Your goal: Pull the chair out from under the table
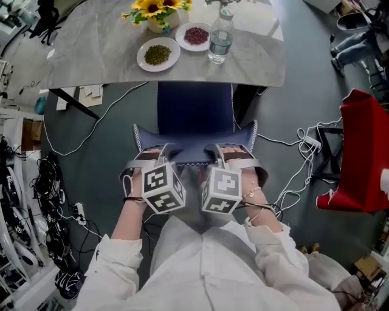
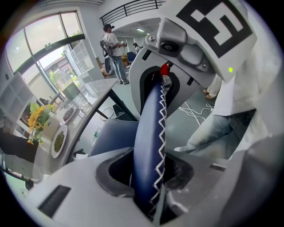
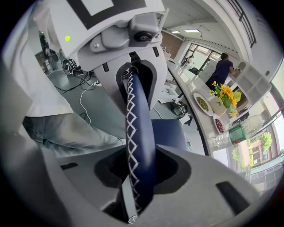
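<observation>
Two grey plastic grippers clamp the top rim of one dark blue padded chair (image 1: pixel 194 112), its smooth leather-like cover edged with white zigzag stitching. The left gripper (image 1: pixel 150 153) has its jaws partway closed, pressing on the rounded rim of the backrest (image 2: pixel 148 133) left of its middle. The right gripper (image 1: pixel 231 153) grips the same rim the same way, further right. In each gripper view the thick blue rim fills the gap between the jaws. Each gripper carries one cube with black-and-white square markers.

The chair stands at the near edge of the rectangular grey stone-patterned table (image 1: pixel 261 64). Its seat shows between the table edge and the backrest, with the far part hidden beneath the top.

On the table sit two round white plates (image 1: pixel 141 58), one of small green grains (image 1: pixel 158 54) and one of dark red grains (image 1: pixel 196 35). Beside them are one clear plastic water bottle (image 1: pixel 220 37) and one bunch of yellow sunflowers (image 1: pixel 159 11).

White cables (image 1: pixel 292 176) trail over the grey floor on both sides of the chair. A black table leg (image 1: pixel 73 103) slants at its left.
</observation>
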Action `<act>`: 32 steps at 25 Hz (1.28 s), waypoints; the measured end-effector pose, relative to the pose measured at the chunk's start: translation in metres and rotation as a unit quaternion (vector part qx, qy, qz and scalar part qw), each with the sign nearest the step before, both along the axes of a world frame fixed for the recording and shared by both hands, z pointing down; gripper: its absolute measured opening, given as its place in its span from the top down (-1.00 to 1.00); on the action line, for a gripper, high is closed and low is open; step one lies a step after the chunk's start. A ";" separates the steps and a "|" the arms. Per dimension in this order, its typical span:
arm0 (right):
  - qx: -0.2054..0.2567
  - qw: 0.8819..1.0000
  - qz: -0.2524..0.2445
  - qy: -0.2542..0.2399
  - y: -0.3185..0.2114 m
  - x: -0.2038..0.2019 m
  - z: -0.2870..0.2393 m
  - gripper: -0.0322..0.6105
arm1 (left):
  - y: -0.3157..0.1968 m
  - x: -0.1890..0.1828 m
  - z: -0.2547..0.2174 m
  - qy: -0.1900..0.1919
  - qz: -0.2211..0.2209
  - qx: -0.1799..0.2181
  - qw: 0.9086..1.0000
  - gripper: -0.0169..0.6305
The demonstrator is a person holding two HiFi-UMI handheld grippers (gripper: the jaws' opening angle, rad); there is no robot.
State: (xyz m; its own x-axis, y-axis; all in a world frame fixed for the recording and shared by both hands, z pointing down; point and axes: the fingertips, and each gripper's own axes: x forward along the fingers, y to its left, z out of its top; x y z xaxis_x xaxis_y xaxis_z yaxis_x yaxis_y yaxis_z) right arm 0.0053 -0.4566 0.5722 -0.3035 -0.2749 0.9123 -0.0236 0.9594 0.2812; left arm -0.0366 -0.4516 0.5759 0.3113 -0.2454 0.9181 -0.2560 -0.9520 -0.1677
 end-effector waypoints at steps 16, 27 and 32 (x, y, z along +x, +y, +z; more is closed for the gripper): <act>-0.020 0.999 -0.024 0.004 0.115 0.007 -0.002 0.54 | 0.115 0.006 -0.001 0.002 -0.023 -0.017 1.000 0.53; -0.033 0.999 0.025 0.004 0.206 -0.014 0.001 0.54 | 0.205 -0.014 0.002 0.009 0.022 -0.015 1.000 0.53; -0.044 0.998 0.051 0.005 0.255 -0.024 0.002 0.54 | 0.252 -0.024 0.003 0.011 0.049 -0.019 0.999 0.53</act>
